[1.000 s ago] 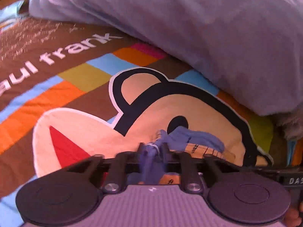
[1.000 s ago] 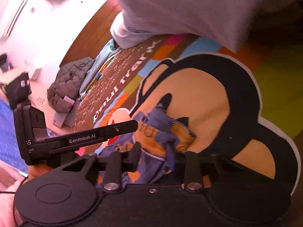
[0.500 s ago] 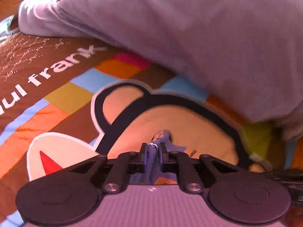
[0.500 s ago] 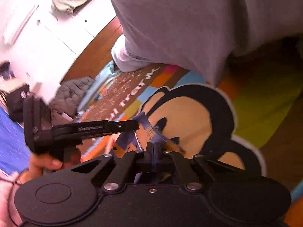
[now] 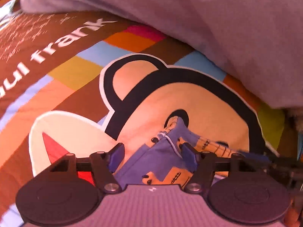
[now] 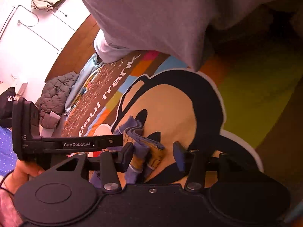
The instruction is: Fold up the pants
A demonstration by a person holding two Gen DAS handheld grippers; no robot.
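Note:
The small blue and yellow patterned pants (image 5: 166, 158) lie bunched on the monkey-face bedspread (image 5: 144, 87). My left gripper (image 5: 152, 153) is open, its jaws spread either side of the cloth and not clamped on it. In the right wrist view the pants (image 6: 140, 141) lie folded over in a thick bundle. My right gripper (image 6: 153, 157) is open, with the bundle next to its left finger. The left gripper body (image 6: 75, 143) reaches in from the left and ends at the bundle.
A large grey quilt (image 5: 208, 19) is heaped over the far side of the bed. A dark padded jacket (image 6: 55, 98) lies on the floor by a white wardrobe (image 6: 28, 28). A hand (image 6: 22, 172) holds the left gripper.
Both grippers were shut on the pants half a second ago and have opened. The pants have dropped onto the bedspread between the jaws.

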